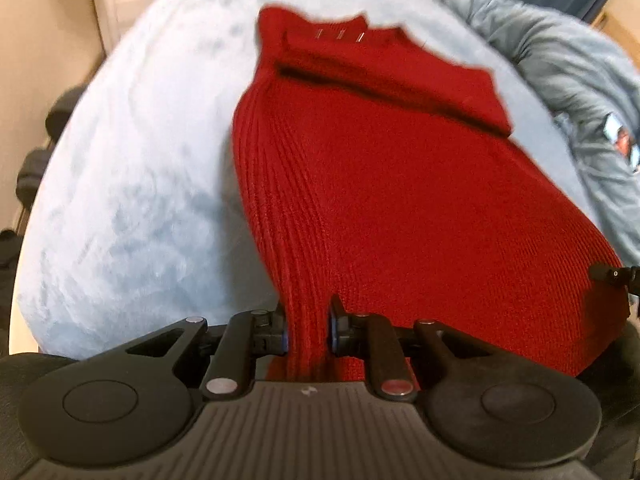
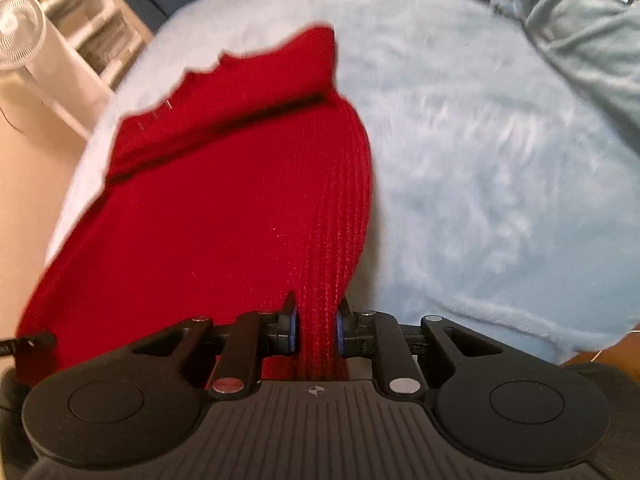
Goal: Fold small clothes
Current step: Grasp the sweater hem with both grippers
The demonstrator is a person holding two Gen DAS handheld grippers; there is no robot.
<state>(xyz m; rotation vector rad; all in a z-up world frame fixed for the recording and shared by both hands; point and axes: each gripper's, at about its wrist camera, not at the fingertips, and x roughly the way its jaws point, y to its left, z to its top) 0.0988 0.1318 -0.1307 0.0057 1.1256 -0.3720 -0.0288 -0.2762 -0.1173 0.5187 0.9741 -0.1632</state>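
A red ribbed knit garment [image 1: 380, 168] lies stretched over a pale blue fluffy blanket [image 1: 140, 200]. Its far end is folded over, with a scalloped edge. My left gripper [image 1: 307, 334] is shut on the garment's near left corner, the knit bunched between the blue pads. My right gripper [image 2: 317, 330] is shut on the garment [image 2: 224, 200] at its near right corner, the same way. The near edge hangs lifted between the two grippers. The tip of the right gripper [image 1: 612, 274] shows at the right edge of the left wrist view.
A grey-green sweatshirt [image 1: 568, 72] with a printed patch lies bunched at the blanket's far right; it also shows in the right wrist view [image 2: 580, 28]. A white fan [image 2: 20, 28] and shelving [image 2: 92, 28] stand on the floor to the left. The blanket [image 2: 480, 160] spreads to the right.
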